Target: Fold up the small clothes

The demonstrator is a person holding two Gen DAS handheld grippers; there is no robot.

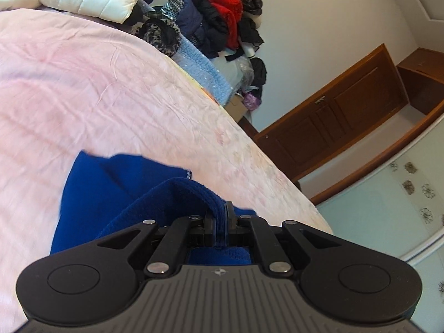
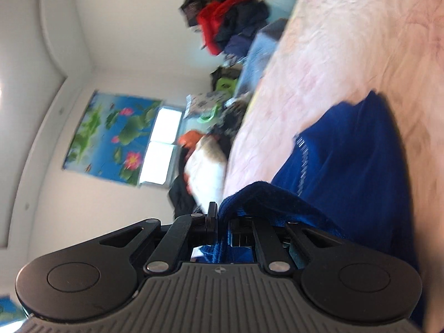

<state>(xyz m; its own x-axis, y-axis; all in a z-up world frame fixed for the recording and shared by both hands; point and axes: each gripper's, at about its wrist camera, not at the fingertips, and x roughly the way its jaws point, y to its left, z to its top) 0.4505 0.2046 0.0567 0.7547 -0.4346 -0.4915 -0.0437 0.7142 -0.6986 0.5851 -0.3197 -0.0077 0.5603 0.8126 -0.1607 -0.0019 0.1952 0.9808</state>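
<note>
Pink bedspread under fingers-pinched blue garment

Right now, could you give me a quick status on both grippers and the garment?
Left gripper and right gripper both clamped on blue garment. Garment partly lifted off pink bedspread. Nothing obstructing.

item: blue fleece garment | colour: deep royal blue, fuzzy knit | state: bunched, edge lifted, not folded flat | pose: thick hem raised, rest draped down | place: on pink bed cover | right view: same cloth, blurred
</note>
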